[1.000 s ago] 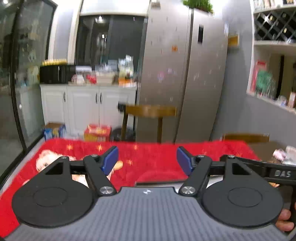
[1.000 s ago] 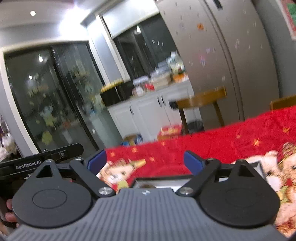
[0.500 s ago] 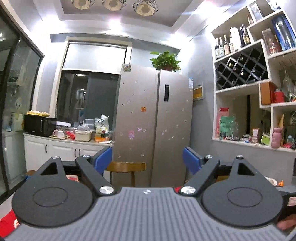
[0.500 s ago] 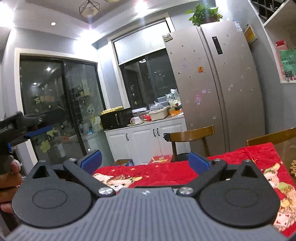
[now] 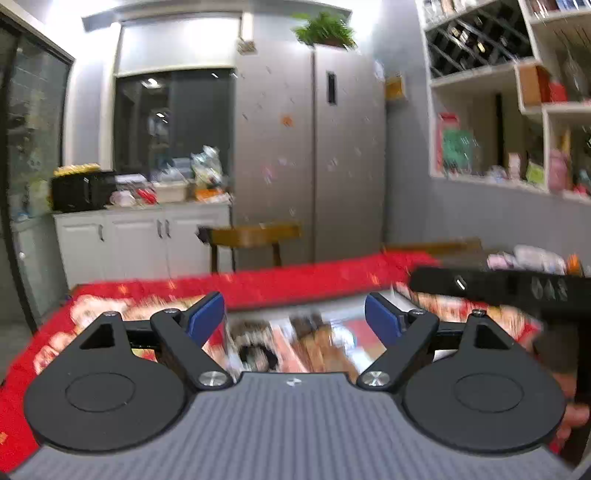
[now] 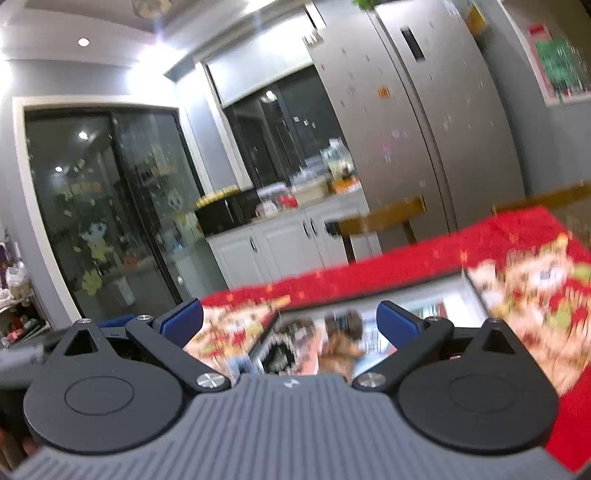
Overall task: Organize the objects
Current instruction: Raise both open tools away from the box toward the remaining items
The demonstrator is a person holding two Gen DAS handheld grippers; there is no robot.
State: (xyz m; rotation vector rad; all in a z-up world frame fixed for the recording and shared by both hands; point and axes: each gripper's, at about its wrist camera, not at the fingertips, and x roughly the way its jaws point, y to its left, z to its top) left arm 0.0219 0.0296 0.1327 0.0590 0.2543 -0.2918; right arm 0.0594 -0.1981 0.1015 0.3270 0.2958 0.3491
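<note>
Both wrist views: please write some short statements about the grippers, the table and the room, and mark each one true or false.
1. The left gripper is open with nothing between its blue pads. True.
2. The right gripper is shut on a brown toy. False: it is open and holds nothing; blurred items lie in the shallow white tray below it.
3. A red patterned tablecloth covers the table. True.
4. The tall silver two-door refrigerator has a green leafy plant on top. True.
5. The brown wooden chair lies tipped over on the floor. False: it stands upright at the table's far edge.
</note>
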